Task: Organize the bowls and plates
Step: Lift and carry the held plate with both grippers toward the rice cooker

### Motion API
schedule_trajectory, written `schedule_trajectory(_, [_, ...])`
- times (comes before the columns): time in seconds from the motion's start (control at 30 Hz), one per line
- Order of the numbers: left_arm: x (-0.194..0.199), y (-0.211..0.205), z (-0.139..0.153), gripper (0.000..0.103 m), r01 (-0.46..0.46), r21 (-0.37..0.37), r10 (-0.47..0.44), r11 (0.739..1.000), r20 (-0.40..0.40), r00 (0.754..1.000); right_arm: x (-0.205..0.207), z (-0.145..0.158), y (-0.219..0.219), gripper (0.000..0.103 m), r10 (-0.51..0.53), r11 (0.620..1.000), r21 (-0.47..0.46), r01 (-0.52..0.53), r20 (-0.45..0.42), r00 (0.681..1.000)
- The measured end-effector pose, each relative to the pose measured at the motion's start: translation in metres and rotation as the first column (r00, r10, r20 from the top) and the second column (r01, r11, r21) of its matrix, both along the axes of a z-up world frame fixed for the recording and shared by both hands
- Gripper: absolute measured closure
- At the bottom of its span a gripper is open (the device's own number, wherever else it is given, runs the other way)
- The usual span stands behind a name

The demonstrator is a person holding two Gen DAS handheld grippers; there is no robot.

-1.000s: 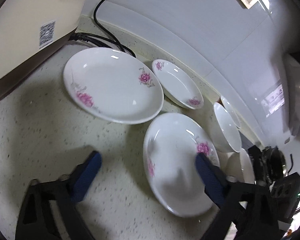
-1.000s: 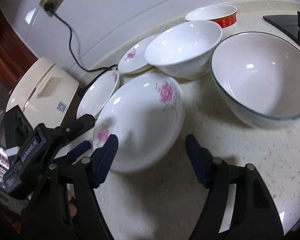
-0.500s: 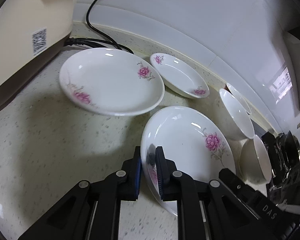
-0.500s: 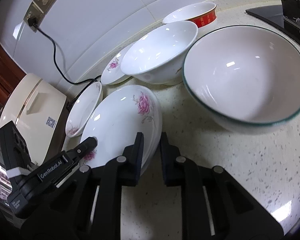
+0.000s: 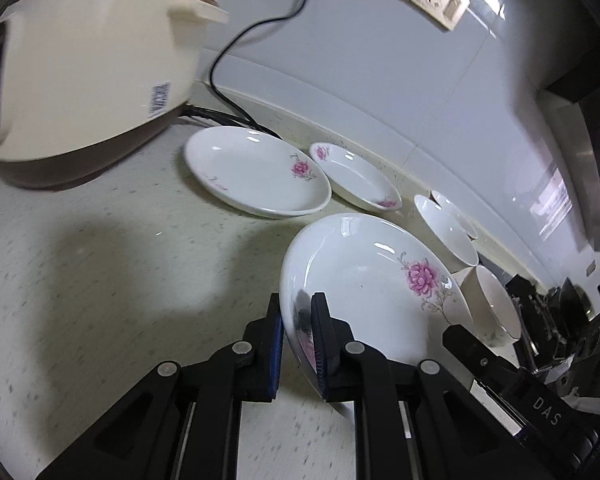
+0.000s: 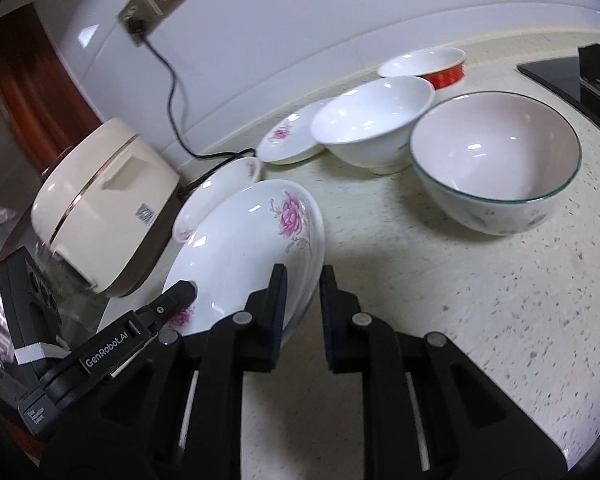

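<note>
Both claws grip the near plate (image 5: 364, 280) by opposite rims, tilted above the speckled counter (image 5: 100, 280): the left gripper (image 5: 298, 344) and right gripper (image 6: 302, 304) are each clenched on it. Only the right view shows the red-banded bowl (image 6: 428, 66) and the green line on the big bowl (image 6: 496, 160). In all, three glossy flowered plates and three round bowls.

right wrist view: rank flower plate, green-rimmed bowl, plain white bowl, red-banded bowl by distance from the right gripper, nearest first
1. Flower plate: its rim is between the fingers of the right gripper, left of centre.
2. Green-rimmed bowl: right, mid-counter.
3. Plain white bowl: centre, behind it.
4. Red-banded bowl: back, by the wall.
</note>
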State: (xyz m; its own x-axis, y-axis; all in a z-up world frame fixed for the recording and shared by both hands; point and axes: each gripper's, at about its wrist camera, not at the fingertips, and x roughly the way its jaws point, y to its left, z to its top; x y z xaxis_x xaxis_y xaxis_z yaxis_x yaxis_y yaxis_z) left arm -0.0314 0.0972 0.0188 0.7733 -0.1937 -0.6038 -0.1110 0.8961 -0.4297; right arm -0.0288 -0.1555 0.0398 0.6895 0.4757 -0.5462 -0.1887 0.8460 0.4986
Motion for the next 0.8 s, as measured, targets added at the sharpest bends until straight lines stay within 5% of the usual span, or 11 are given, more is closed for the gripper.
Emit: schedule_trajectory(0.8, [-0.082, 0.046, 0.014, 0.087, -0.136, 0.136, 0.125, 0.981, 0.086, 0.988, -0.042, 0.009, 0.07, 0.083, 0.279, 0.96, -0.053, -0.275, 0.105, 0.954])
